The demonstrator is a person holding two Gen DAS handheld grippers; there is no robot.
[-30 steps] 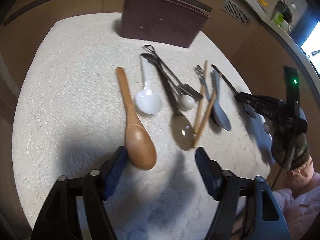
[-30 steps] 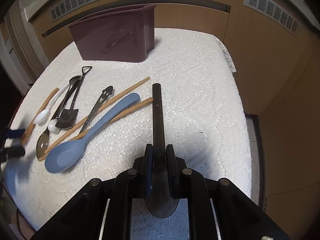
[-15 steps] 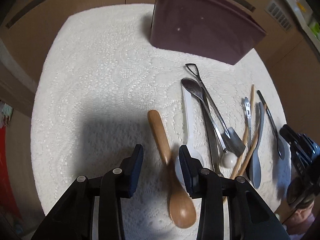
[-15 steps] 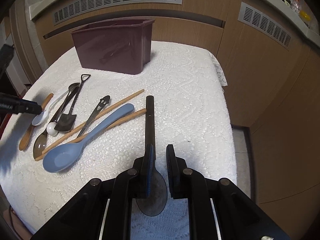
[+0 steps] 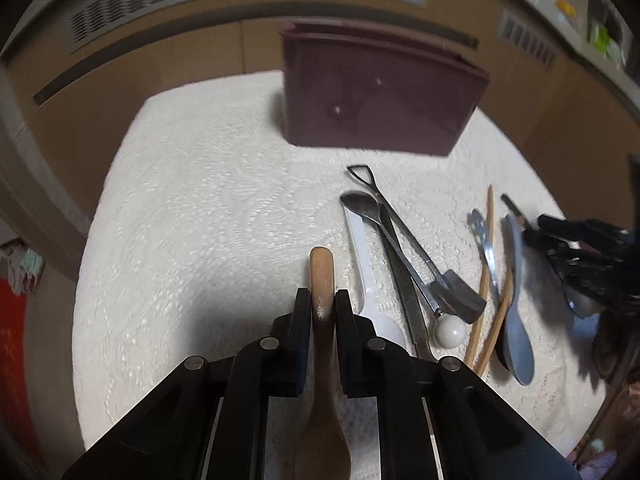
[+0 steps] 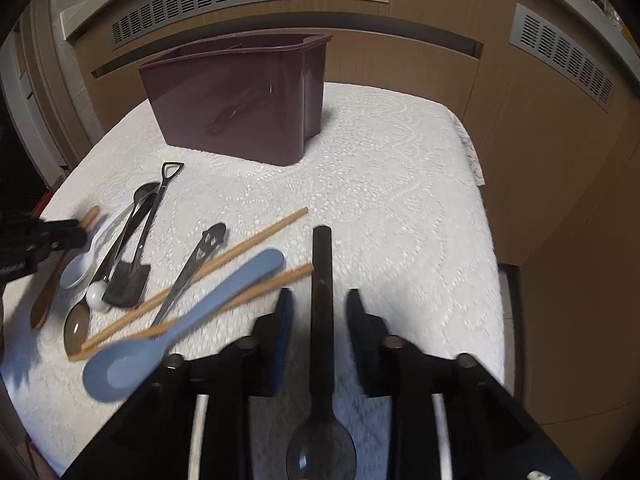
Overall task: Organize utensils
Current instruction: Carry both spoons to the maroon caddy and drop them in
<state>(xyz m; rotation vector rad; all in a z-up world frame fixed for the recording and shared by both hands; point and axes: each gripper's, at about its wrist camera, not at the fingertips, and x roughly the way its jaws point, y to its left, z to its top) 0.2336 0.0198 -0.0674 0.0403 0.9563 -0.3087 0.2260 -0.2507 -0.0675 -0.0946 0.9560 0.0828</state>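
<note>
My left gripper (image 5: pixel 322 304) is shut on the handle of the wooden spoon (image 5: pixel 322 276), bowl toward the camera. My right gripper (image 6: pixel 320 304) is open, its pads apart on either side of the black spoon (image 6: pixel 322 280), which lies on the white cloth between them. The maroon utensil holder (image 6: pixel 240 100) stands at the back of the table; it also shows in the left wrist view (image 5: pixel 376 92). A blue spoon (image 6: pixel 180 320), two wooden chopsticks (image 6: pixel 224 260), a white spoon (image 5: pixel 366 264) and several metal utensils (image 5: pixel 400 248) lie in a row.
The white lace cloth (image 6: pixel 400 184) covers the table. Wooden cabinet fronts with vents stand behind and to the right. The table's right edge (image 6: pixel 492 240) drops off beside my right gripper. My left gripper shows at the left in the right wrist view (image 6: pixel 60 234).
My left gripper moved over the wooden spoon's handle and closed on it. My right gripper opened and let go of the black spoon.
</note>
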